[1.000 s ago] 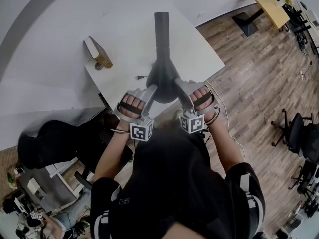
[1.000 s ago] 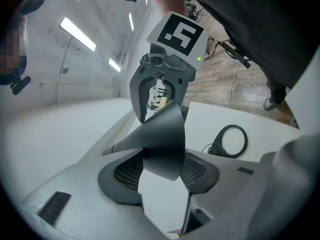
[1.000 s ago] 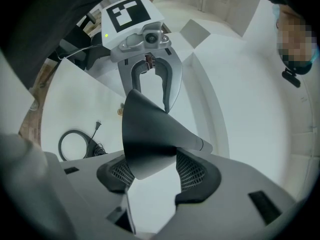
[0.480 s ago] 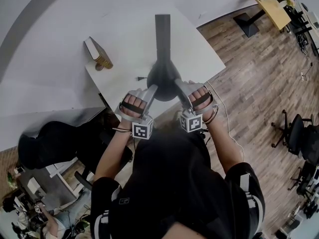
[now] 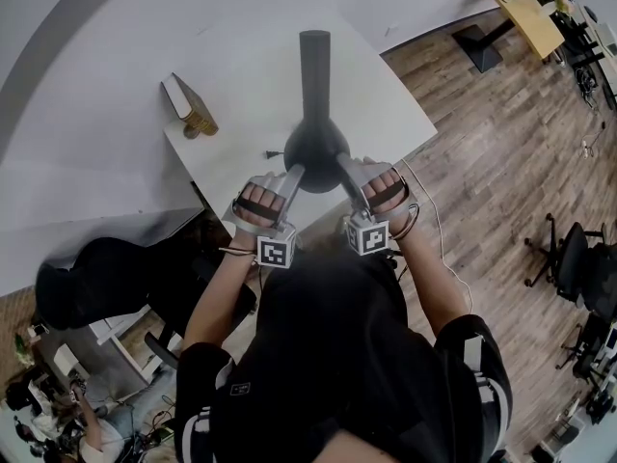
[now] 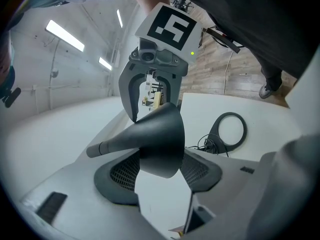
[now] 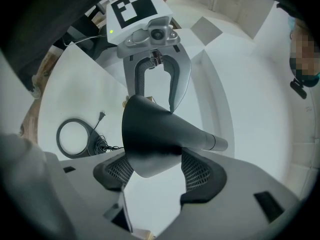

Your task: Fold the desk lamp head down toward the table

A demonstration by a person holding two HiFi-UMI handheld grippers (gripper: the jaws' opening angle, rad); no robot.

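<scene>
Dark grey and flared, the desk lamp head [image 5: 314, 143] hangs over the white table [image 5: 241, 85], its shade between both tools. The left gripper [image 5: 292, 175] and right gripper [image 5: 345, 165] have sunk slightly with it over the last second. Now both sets of jaws are opening, spread wide either side of the shade, so the fold looks about done.

Desk lamp [image 5: 314, 148] stands on table [image 5: 241, 66], block [image 5: 188, 104] to its left.
</scene>
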